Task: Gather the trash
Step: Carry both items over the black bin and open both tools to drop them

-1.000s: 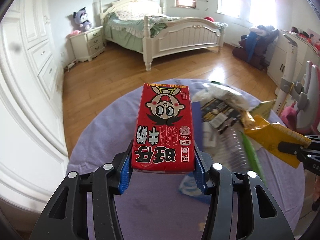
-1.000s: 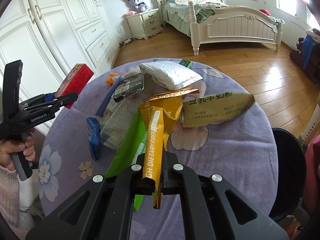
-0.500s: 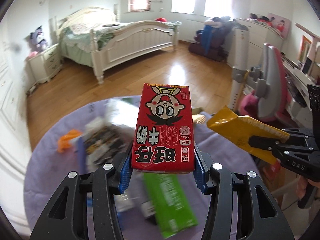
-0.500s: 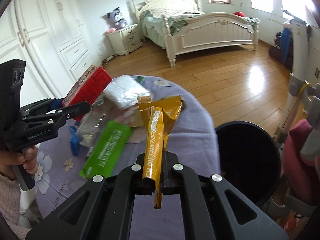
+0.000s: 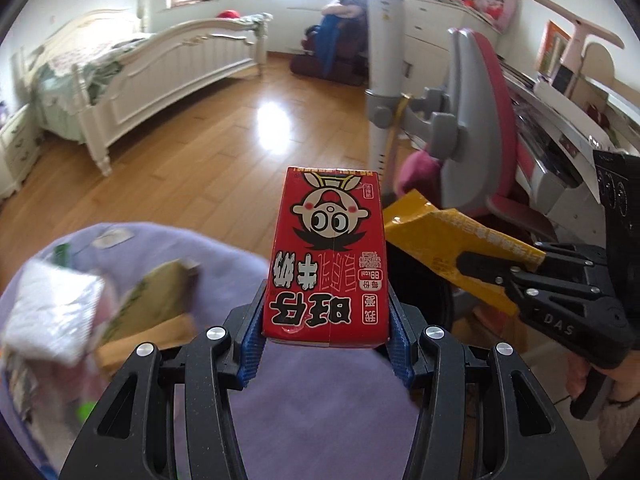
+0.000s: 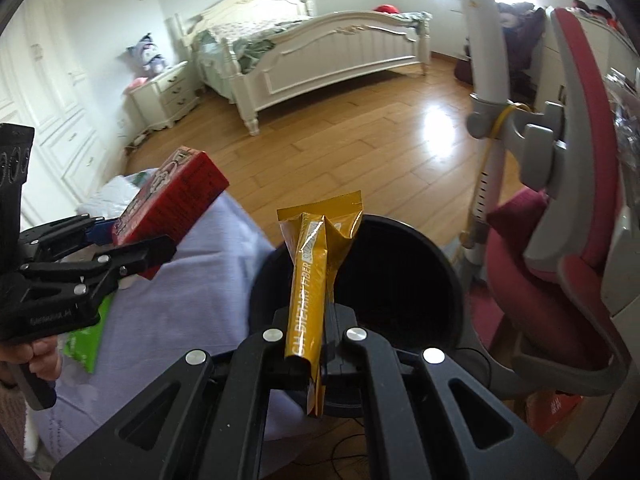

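My left gripper (image 5: 326,332) is shut on a red milk carton (image 5: 326,256) with a cartoon face, held over the edge of the purple-clothed round table (image 5: 320,408). My right gripper (image 6: 310,360) is shut on a yellow snack wrapper (image 6: 316,248), which hangs above the open mouth of a black bin (image 6: 452,264) on the floor beside the table. In the right wrist view the left gripper (image 6: 132,248) and its carton (image 6: 172,196) are to the left, over the table (image 6: 208,280). In the left wrist view the right gripper (image 5: 492,272) and its wrapper (image 5: 432,236) are to the right.
Loose trash lies on the table: a white padded bag (image 5: 52,320), an olive wrapper (image 5: 160,300) and a green wrapper (image 6: 86,340). A pink and grey chair (image 6: 560,260) stands right of the bin. A white bed (image 6: 320,52) stands across the wooden floor.
Both grippers have swung right, off the middle of the table toward its edge. The black bin has come under the yellow wrapper. Both grips are unchanged.
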Demonstrator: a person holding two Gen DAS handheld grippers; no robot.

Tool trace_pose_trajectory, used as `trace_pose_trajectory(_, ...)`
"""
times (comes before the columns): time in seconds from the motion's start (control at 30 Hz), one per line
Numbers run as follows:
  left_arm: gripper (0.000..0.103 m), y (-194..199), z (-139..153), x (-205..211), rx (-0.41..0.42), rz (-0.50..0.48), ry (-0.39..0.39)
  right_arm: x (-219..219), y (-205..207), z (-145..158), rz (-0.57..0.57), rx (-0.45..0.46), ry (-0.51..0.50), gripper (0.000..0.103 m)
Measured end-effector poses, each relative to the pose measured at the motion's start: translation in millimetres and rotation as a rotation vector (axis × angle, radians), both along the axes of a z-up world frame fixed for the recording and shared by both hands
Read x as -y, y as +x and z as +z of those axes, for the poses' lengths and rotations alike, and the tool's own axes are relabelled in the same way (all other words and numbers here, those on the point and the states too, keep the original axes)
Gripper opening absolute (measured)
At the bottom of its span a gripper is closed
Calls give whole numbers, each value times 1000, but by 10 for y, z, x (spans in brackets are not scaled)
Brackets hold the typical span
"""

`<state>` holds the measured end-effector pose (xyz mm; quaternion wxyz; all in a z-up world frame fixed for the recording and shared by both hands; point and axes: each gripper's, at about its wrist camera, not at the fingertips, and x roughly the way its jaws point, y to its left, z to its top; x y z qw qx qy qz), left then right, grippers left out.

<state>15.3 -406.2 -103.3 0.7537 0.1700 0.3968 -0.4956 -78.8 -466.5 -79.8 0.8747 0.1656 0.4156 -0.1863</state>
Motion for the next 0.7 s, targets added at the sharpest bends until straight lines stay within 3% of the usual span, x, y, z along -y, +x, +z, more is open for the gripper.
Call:
trace_pose_trajectory(0.23,52,-145,-221,713,-7,-91,28,312,-47,-117,-55,-40,-10,3)
trace_pose_trajectory(0.5,52,-62,-319,914,10,-63,48,437,69,-250,-58,-72,18,8)
trace_pose_trajectory(0.57,52,-35,-321,896,13,-49,50,431,85,-249,-64,-73,13,17)
trace_pose_trajectory(0.6,56,-28,-327,897,17,-45,54,432,92,-251,-78,-84,-2,34)
trace_pose_trajectory(0.63,59,-17,-332,894,28,-28,63,433,95,-248,-97,-98,-21,42)
trace_pose_trajectory(0.7,68,27,-320,861,34,-4,59,454,74,-239,-110,-92,-18,49)
